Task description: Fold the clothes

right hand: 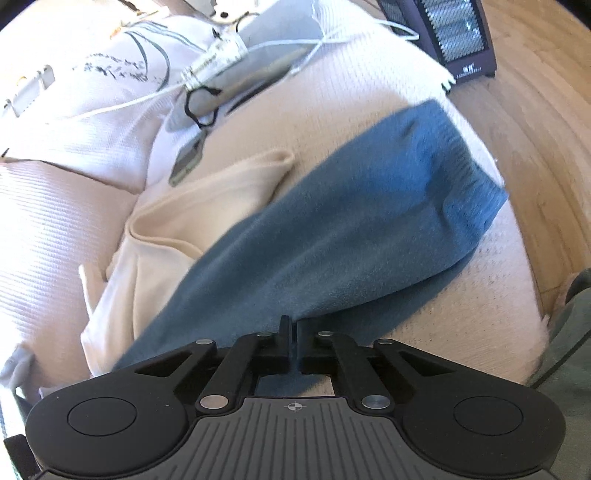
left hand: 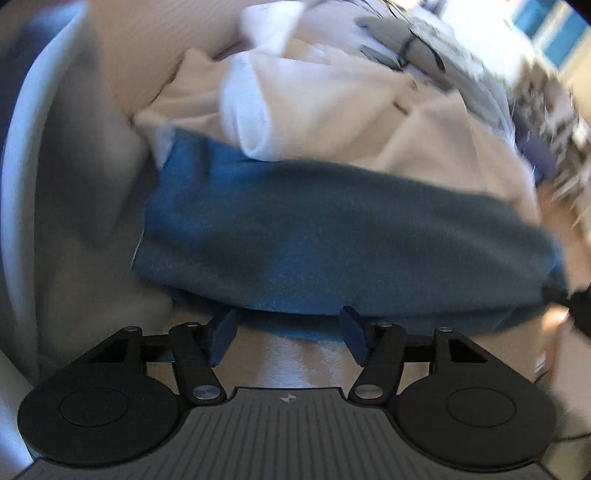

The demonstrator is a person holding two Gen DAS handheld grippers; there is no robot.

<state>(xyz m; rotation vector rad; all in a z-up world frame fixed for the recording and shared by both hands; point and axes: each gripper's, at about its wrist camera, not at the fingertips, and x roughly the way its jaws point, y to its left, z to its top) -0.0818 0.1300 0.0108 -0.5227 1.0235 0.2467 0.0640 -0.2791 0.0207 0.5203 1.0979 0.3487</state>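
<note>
A blue fleece garment point(left hand: 332, 236) lies as a long folded band across the bed. My left gripper point(left hand: 288, 321) stands open, its fingertips point(left hand: 225, 325) at the garment's near edge, and the pads do not press on it. In the right wrist view the same blue garment point(right hand: 332, 229) runs from the gripper up to the right. My right gripper point(right hand: 294, 332) is shut on its near edge, with a sliver of blue cloth between the closed jaws. A cream garment point(right hand: 192, 221) lies partly under the blue one on the left.
A white garment point(left hand: 251, 107) lies on cream cloth point(left hand: 424, 140) behind the blue band. The bed's pale ribbed cover point(right hand: 443, 314) ends at the right above a wooden floor point(right hand: 535, 129) with a dark heater point(right hand: 454, 33). Cables point(right hand: 199, 107) and flat grey devices point(right hand: 240, 74) lie near the pillow.
</note>
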